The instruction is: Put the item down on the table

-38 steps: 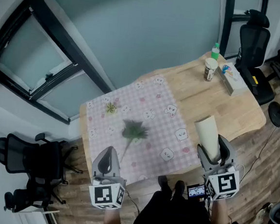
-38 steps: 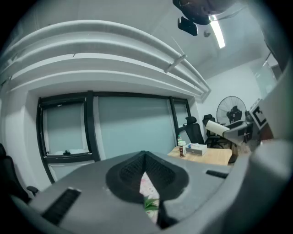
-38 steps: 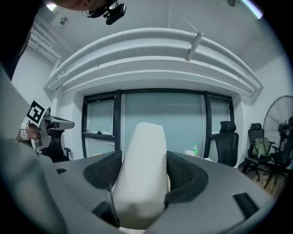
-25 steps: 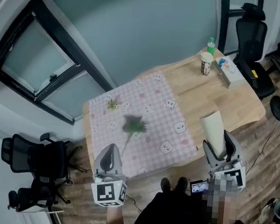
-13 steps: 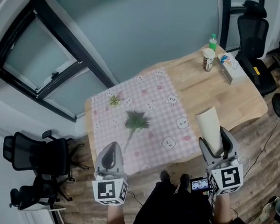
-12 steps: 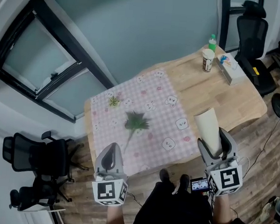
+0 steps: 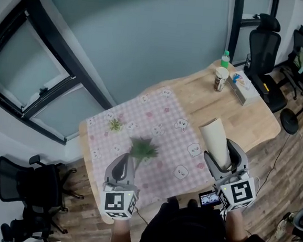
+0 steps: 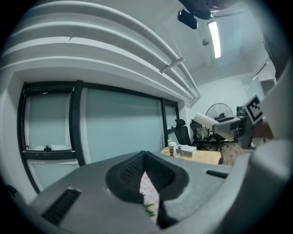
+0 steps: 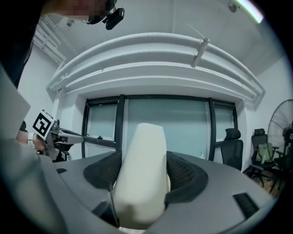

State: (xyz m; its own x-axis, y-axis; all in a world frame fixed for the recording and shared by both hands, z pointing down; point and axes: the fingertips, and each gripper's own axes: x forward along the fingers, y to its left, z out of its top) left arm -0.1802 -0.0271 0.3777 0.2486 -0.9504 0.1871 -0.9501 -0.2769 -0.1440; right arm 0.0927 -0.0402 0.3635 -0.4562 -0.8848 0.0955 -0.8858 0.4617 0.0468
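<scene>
Nearer the table [image 7: 257, 119] than half a second ago. Both grippers carried forward with that: the plant [image 7: 142, 150] now just ahead of the left gripper [image 7: 122, 159] instead of well clear of it, and the cup [image 7: 219, 79] closer beyond the roll [image 7: 212, 134].

No change in either grip. Right gripper [image 7: 222, 154] clamped on the lower part of the roll, one pad on each side, free end pointing forward across the right edge of the cloth [image 7: 162, 113] as the head view has it. Roll filling the whole gap between the jaws in the right gripper view, and not resting on anything that shows. Left gripper with jaws together bar a thin slit, nothing between them, only cloth and a bit of green beyond.

For the task, by judgement: approach about done, putting-down not yet begun. Left to do: lowering onto a bare patch, then opening the jaws.

By count:
- two grippers
- one roll
- one table
- one cloth
- two bits of green, the plant and a small sprig [image 7: 114, 124]
- one cup
- one bottle [image 7: 225, 58]
- one box [image 7: 243, 89]
- chairs [image 7: 264, 46], at least three: two off the far right end, at least one at lower left
</scene>
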